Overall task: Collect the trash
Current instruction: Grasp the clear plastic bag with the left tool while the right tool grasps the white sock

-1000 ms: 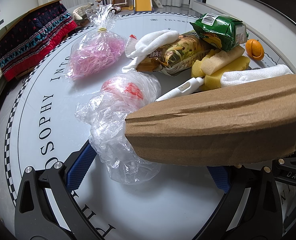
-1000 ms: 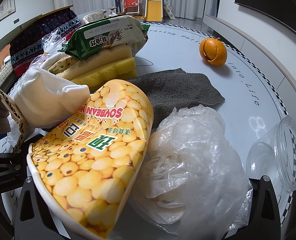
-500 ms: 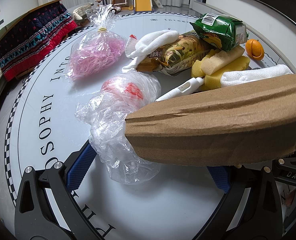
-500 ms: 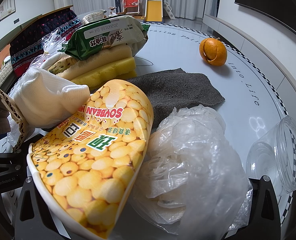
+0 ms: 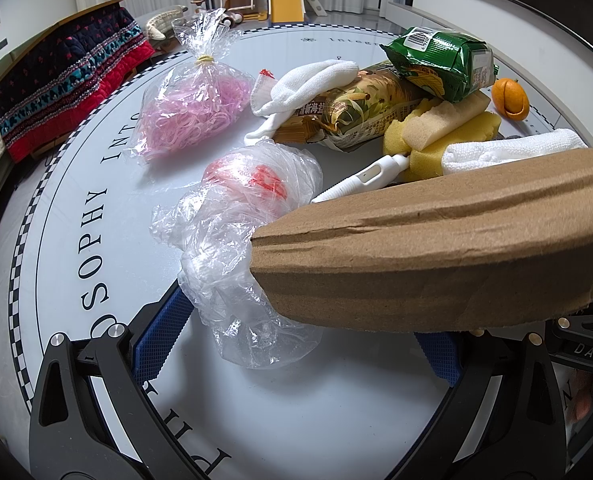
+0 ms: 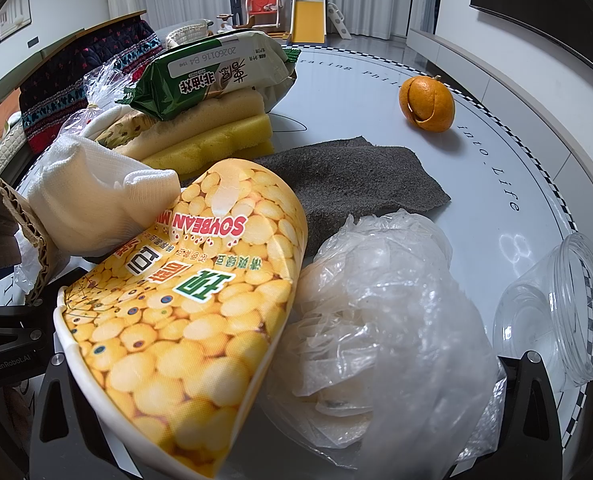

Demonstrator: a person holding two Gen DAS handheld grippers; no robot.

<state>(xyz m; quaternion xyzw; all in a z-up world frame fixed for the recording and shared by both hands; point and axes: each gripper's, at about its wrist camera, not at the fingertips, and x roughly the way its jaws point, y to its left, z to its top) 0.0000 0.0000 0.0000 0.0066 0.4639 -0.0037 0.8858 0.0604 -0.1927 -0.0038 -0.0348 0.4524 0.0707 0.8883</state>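
The left gripper (image 5: pixel 296 320) is sitting wide open, its blue pads (image 5: pixel 158 336) spread far apart low over the table (image 5: pixel 316 412). Between and just above them a piece of cardboard (image 5: pixel 436 256) is stretching across the view; whether a pad is touching it, I cannot tell. A crumpled clear bag (image 5: pixel 240 236) is lying by the left pad, reaching under the cardboard's end. Beyond that, a white pen-like tool (image 5: pixel 362 180) is pointing toward yellow sponges (image 5: pixel 448 128), with a white cloth (image 5: pixel 504 150) beside them. A snack wrapper (image 5: pixel 360 114) and a green packet (image 5: pixel 440 62) are piled behind, and a bag of pink bands (image 5: pixel 192 116) is resting well to the left.

Over on the right gripper (image 6: pixel 288 432), the fingertips are hidden, so how far the jaws are open I cannot tell. A yellow soybean cup (image 6: pixel 184 320) is lying on its side across the jaw space, and a wad of clear plastic (image 6: pixel 384 312) is touching it on the right. A clear jar (image 6: pixel 560 312) is lying at the far right. Behind the cup, a grey cloth (image 6: pixel 356 180) is spread flat, and an orange (image 6: pixel 426 104) is sitting well apart.
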